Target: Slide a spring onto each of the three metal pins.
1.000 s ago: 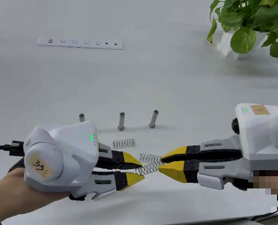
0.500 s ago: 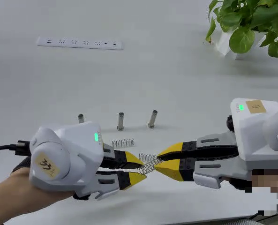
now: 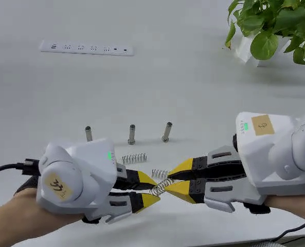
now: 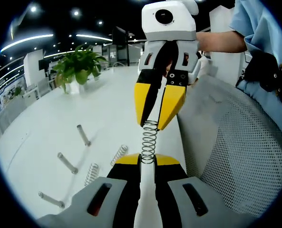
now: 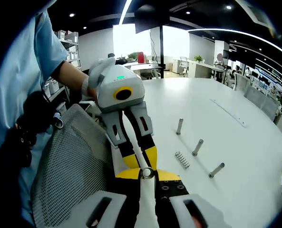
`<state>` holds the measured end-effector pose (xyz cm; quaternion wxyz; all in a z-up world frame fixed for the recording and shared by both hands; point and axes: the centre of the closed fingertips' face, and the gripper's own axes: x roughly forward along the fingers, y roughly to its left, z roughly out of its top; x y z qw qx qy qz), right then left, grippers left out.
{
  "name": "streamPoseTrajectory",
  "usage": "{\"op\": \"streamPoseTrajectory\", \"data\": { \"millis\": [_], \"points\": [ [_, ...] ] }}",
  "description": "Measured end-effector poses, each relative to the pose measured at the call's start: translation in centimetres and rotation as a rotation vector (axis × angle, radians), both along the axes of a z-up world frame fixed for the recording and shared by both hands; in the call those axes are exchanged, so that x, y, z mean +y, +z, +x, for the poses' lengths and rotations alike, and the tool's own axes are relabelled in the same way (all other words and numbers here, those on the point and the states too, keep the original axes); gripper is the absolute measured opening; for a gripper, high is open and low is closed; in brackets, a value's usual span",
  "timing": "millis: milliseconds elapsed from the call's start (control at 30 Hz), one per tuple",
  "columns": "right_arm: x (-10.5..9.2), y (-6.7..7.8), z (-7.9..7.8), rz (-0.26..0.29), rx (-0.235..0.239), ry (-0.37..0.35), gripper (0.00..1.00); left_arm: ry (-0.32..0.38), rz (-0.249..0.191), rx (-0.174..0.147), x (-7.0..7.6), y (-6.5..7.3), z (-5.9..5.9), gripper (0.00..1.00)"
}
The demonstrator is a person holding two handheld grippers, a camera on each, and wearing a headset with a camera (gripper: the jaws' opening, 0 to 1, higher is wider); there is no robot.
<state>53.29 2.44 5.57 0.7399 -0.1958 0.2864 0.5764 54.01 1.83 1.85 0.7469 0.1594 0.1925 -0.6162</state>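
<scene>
Spring bridges the two tools. The right gripper is clenched on one end. The left gripper has its jaws narrowly around the other end, though I cannot tell if it truly grips. If both pull at once, the coil could stretch or snap free. The three pins stand well beyond both tips, with a loose spring just ahead of the left gripper.
</scene>
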Motion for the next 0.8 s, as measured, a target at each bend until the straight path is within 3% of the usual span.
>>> {"op": "streamPoseTrajectory", "data": {
  "millis": [233,400,633,800],
  "points": [
    [-0.4,0.1,0.0,-0.026,-0.013,0.02,0.07,-0.01,-0.006,-0.009,-0.2,0.2,0.0,0.06],
    [-0.5,0.1,-0.1,-0.068,-0.031,0.06,0.26,-0.009,-0.007,-0.011,-0.3,0.4,0.2,0.06],
    [-1.2,0.4,0.7,-0.168,-0.071,0.154,0.25,-0.02,0.001,-0.022,-0.4,0.6,0.4,0.06],
    [-1.1,-0.1,0.1,-0.227,-0.061,0.249,0.22,-0.04,0.012,-0.025,-0.7,0.4,0.1,0.06]
  ]
}}
